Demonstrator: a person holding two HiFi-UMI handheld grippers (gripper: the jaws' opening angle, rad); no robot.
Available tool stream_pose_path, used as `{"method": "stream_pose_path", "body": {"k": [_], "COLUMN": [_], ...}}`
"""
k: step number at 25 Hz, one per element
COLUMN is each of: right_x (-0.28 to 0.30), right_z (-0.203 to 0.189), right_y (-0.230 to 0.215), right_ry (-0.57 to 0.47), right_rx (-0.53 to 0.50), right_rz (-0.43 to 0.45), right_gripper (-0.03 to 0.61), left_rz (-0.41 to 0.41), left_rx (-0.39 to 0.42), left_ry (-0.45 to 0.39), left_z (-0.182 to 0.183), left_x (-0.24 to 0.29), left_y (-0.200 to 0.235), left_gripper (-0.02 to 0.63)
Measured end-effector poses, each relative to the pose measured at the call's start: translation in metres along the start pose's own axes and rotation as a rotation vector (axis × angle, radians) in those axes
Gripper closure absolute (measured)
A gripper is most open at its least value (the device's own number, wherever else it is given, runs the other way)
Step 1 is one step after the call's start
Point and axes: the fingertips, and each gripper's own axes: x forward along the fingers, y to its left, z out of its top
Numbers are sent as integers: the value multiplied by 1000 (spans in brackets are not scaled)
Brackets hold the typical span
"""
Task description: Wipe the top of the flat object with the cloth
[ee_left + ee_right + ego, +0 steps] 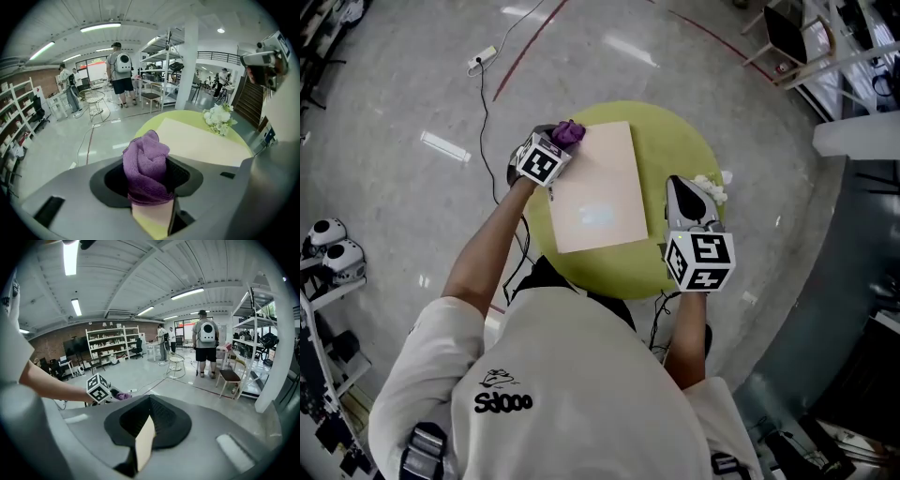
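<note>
- Your right tongs [682, 197] are nearest you, clamped on the right edge of the flat board [595, 187]. The thin beige edge sits between the closed jaws, steadying it.
- The board lies flat on the round green worktop [675, 141].
- Your left tongs [555, 148] are shut on the bunched purple cloth [146, 164], at the board's far-left corner. I can't tell whether it's pressing down.
- Progress, as a judgement: grip and bracing are done. Almost the whole top lies beyond the cloth, so the wiping looks mostly left to do. No wipe marks show.
- White flowers [712, 190] lie on the worktop, just beyond the right tongs.
- Containers: none in view.
</note>
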Motion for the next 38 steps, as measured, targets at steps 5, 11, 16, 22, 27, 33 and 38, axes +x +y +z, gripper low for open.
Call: {"method": "stream_pose_path", "body": {"k": [5, 11, 16, 22, 27, 33, 38], "right_x": [1, -6, -14, -34, -51, -61, -59], "right_z": [5, 0, -6, -16, -24, -28, -25], "right_y": [15, 30, 24, 2, -16, -26, -20], "right_ry": [-19, -22, -24, -18, -12, -6, -8], "right_rx": [-31, -38, -29, 6, 26, 32, 24], "right_rz": [13, 13, -8, -59, -97, -116, -107], "right_gripper": [568, 568, 569, 569, 569, 569, 569], "left_rz": [60, 73, 71, -10, -85, -203, -228], "left_rx": [-38, -39, 38, 145, 241, 380, 384], "left_ry": [8, 17, 31, 37, 40, 30, 24], "left_z": [-28, -50, -36, 6, 40, 57, 48], "left_x": [-21, -33, -25, 2, 26, 37, 29], "left_y": [22, 18, 6, -47, -102, -169, -175], "left_gripper": [414, 416, 417, 417, 417, 417, 417]}}
